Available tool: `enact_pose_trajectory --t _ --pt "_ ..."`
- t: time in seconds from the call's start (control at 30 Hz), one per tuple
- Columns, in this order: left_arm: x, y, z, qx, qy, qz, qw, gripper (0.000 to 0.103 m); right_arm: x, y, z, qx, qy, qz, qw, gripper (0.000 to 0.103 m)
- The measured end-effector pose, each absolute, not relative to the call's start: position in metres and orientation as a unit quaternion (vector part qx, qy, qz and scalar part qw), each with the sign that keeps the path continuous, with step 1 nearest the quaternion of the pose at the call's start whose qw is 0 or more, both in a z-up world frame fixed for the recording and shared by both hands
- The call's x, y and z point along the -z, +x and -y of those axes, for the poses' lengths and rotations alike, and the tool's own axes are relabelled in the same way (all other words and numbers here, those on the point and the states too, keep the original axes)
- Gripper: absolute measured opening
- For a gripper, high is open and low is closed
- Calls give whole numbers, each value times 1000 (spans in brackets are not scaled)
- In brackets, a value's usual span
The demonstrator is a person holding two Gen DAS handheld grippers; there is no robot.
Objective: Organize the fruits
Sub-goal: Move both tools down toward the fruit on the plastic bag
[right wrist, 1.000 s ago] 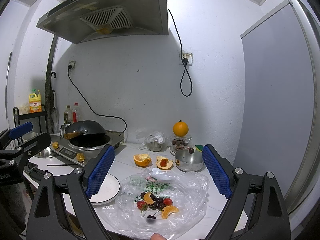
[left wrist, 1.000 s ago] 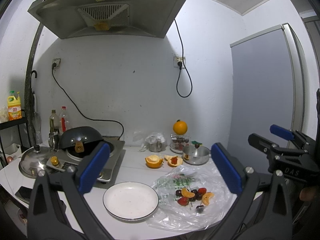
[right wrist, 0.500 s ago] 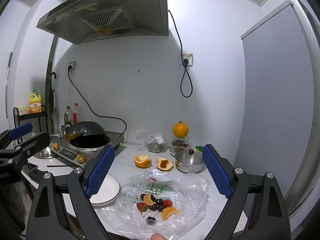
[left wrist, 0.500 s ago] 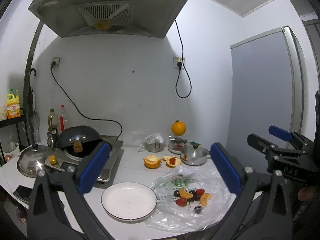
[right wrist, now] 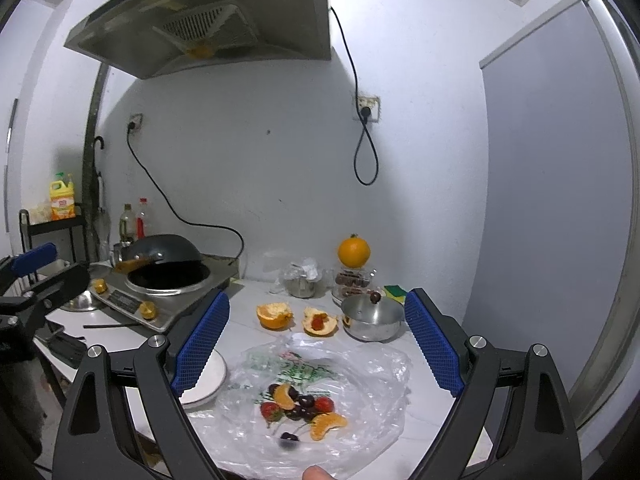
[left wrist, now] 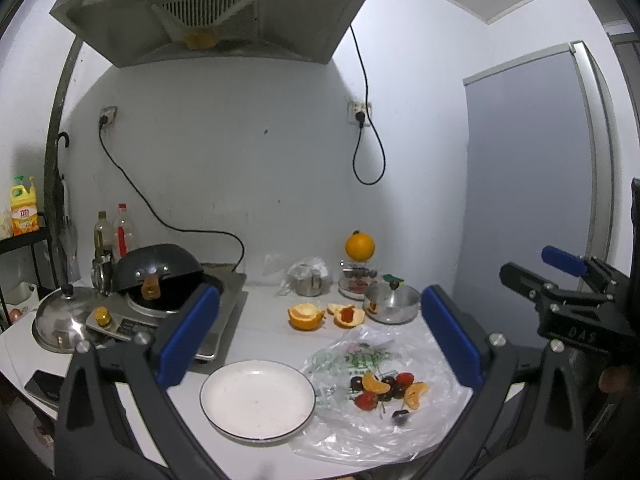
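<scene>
The white surface (left wrist: 260, 332) carries everything you need, and it runs from the induction cooker (left wrist: 176, 316) with its dark wok (left wrist: 158, 272) on the far left to a small steel pot (left wrist: 392, 308) on the far right. Near you, a crumpled clear plastic bag (right wrist: 320, 400) lies spread flat, which keeps the loose fruit together and off the bare top. Just left of it sits an empty white plate (left wrist: 258, 400), touching or slightly overlapping the bag's edge; you probably set it there as the place to sort the fruit into.

You hold the left gripper (left wrist: 316, 344) above the near edge with its jaws spread wide and nothing between them, framing both plate and bag. The right gripper (right wrist: 316, 344) hangs likewise, jaws wide apart and empty, centred over the bag, so it looks the better placed for a first pick.

Behind the bag lie two orange halves (right wrist: 274, 316), well apart from the heap, and a whole orange (right wrist: 353, 252) rests on a glass jar by the wall.

On the bag, the small fruit pile (right wrist: 300, 404) holds orange segments, strawberries and dark cherries, touching each other. One cherry (right wrist: 289, 437) sits slightly nearer you. Nothing has reached the plate yet, so the sorting appears to be only starting.
</scene>
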State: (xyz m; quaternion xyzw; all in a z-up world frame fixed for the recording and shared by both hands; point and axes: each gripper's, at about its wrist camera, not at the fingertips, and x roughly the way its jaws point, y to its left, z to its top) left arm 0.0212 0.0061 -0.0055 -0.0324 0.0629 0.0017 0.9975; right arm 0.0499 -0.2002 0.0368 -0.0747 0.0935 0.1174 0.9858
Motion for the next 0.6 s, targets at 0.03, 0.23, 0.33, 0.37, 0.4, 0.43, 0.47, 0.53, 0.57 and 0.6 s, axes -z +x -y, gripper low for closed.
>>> enact_pose_trajectory --t 0.03,0.23,0.33,0.37,0.4,0.43,0.47,0.53,0.57,0.6 --pt "7 25 -6 -2 -32 -68 997 101 -35 52 202 -116 -75 -96 986 92" --pt "20 50 -3 -6 -27 -95 995 101 -15 81 215 -110 -74 -136 982 92" --pt "31 65 -1 -5 -28 -115 993 101 0 96 218 -114 -77 -158 978 92" --pt "36 71 1 -4 -27 -124 992 101 6 101 218 -118 -79 -166 976 92" --pt "41 76 3 -4 -25 -131 991 101 11 104 218 -120 -81 -171 975 92" --pt "45 80 4 -3 -22 -139 990 101 16 107 218 -120 -84 -179 973 92" --pt "50 87 6 -2 -19 -147 989 101 23 114 220 -122 -85 -190 970 92" --pt "59 96 10 0 -15 -160 987 101 33 122 221 -122 -85 -203 968 92" --pt "65 102 12 1 -13 -169 985 101 39 126 222 -122 -85 -210 966 92" --pt "69 106 14 2 -11 -175 985 101 47 131 223 -121 -86 -221 964 92"
